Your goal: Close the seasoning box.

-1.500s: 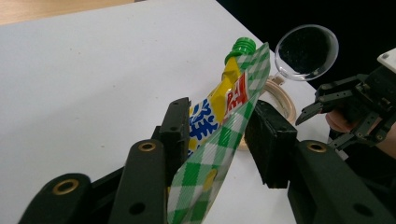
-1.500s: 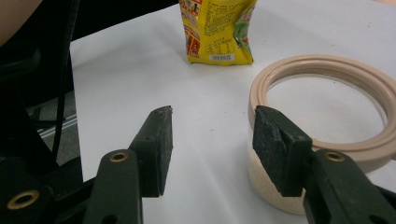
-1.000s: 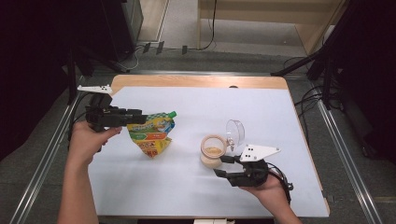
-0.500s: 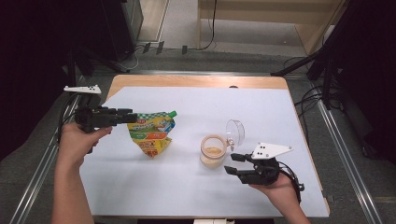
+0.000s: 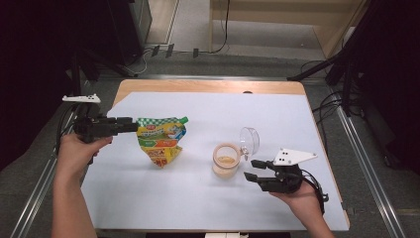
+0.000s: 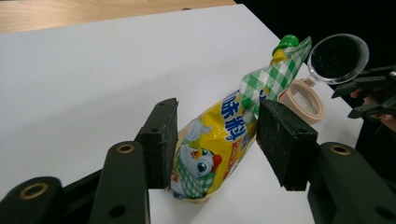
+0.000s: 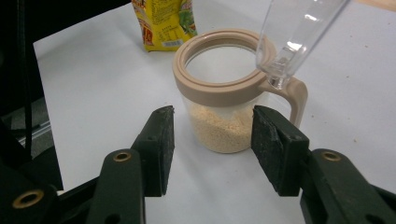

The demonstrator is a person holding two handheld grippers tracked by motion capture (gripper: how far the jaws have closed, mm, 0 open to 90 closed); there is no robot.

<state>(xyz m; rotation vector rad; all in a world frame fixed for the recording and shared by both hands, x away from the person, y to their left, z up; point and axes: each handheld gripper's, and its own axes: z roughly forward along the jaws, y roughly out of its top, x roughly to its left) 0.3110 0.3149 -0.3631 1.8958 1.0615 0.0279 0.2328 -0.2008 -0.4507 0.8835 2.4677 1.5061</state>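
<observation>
Two grippers, both jaws part open, gripping nothing. Left gripper (image 6: 212, 149) has just been widening, pouch (image 6: 219, 140) between pads. Right gripper (image 7: 212, 149) view reveals granules in the jar (image 7: 224, 126); high view doesn't.

High view: overhead, facing forward and down over the whole table (image 5: 148, 198). Gripper views: low, close, along each one's jaws. All three share the pouch (image 5: 161, 141) and jar (image 5: 225, 159).
</observation>
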